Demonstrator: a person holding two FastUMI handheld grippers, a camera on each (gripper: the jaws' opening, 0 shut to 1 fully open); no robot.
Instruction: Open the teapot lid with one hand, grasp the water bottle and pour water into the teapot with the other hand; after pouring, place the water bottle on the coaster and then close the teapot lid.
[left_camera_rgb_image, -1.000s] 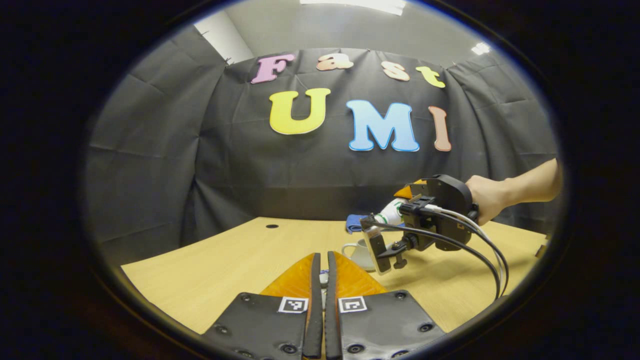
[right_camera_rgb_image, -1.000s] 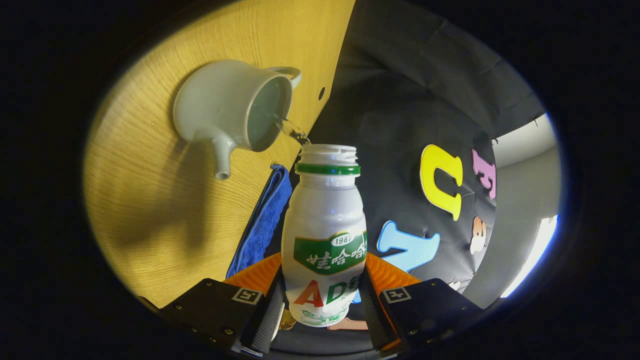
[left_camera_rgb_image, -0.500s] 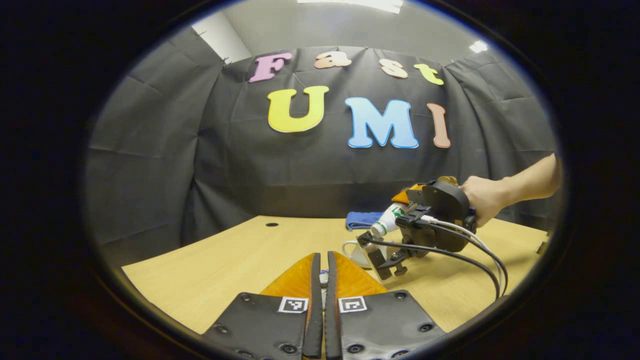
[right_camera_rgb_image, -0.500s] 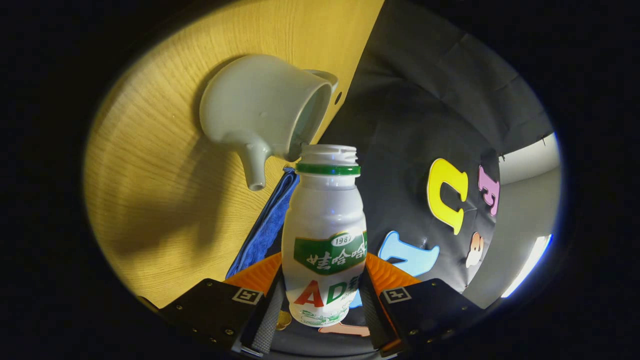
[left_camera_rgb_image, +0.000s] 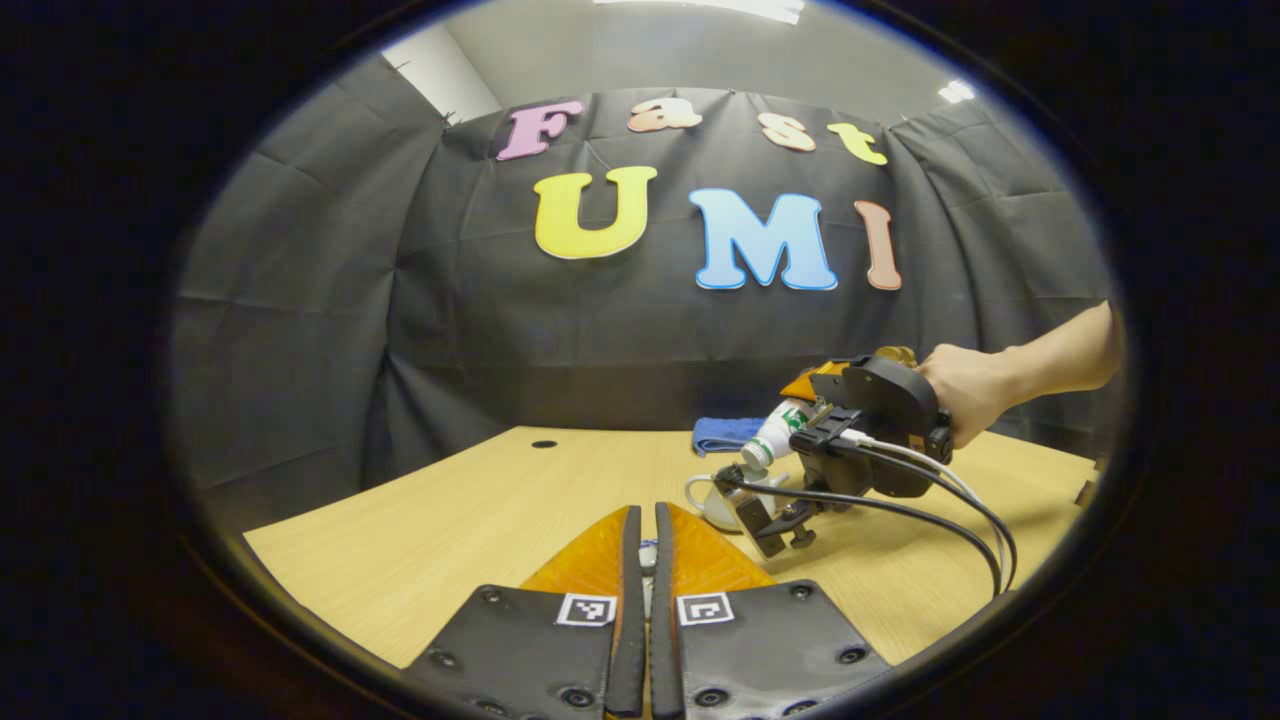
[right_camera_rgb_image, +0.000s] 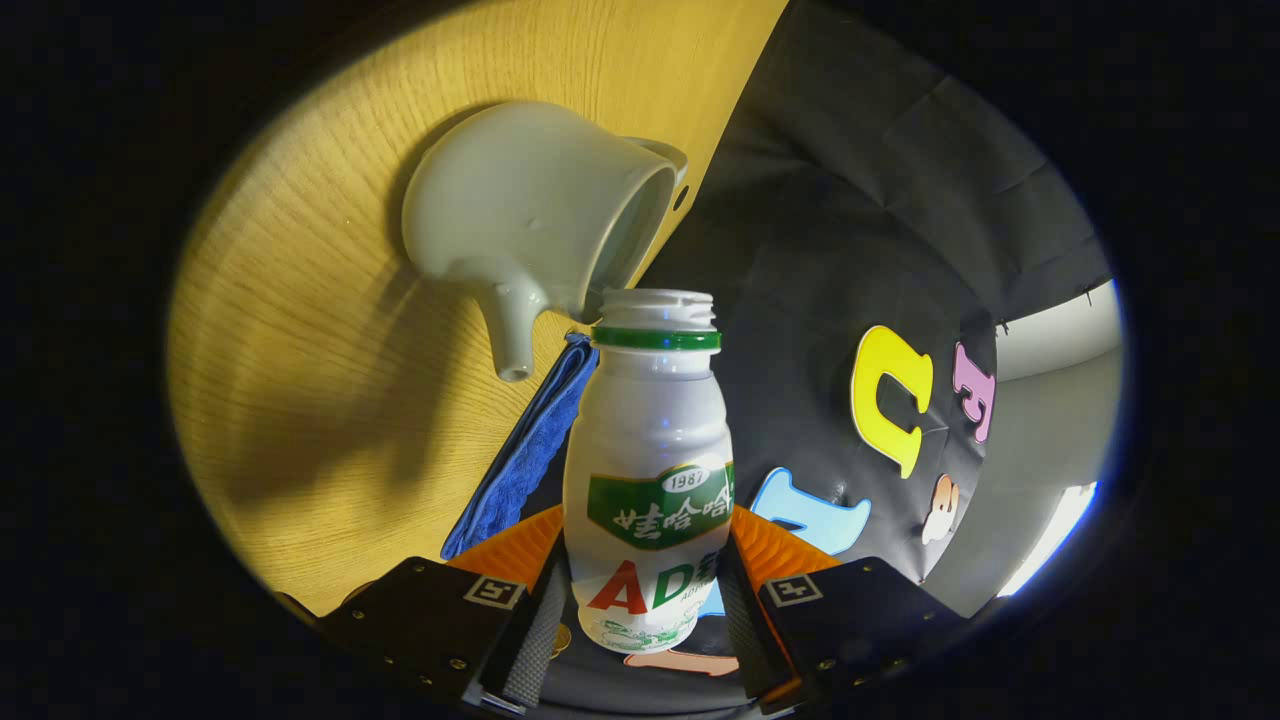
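the right gripper (right_camera_rgb_image: 645, 610) clamps the water bottle (right_camera_rgb_image: 648, 470), long axis tipped, mouth just beside the lidless teapot (right_camera_rgb_image: 535, 215) rim ahead; the left gripper (left_camera_rgb_image: 641, 560) is clenched, on what i cannot tell.

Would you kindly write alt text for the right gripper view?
The right gripper holds a white plastic water bottle, uncapped, its mouth at the open rim of a pale ceramic teapot on a wooden table; a blue cloth lies beyond.

Smooth glazed ceramic is seen on the teapot (right_camera_rgb_image: 520, 215), glossy plastic on the water bottle (right_camera_rgb_image: 650, 450), matt wood grain on the surface (right_camera_rgb_image: 300, 400).
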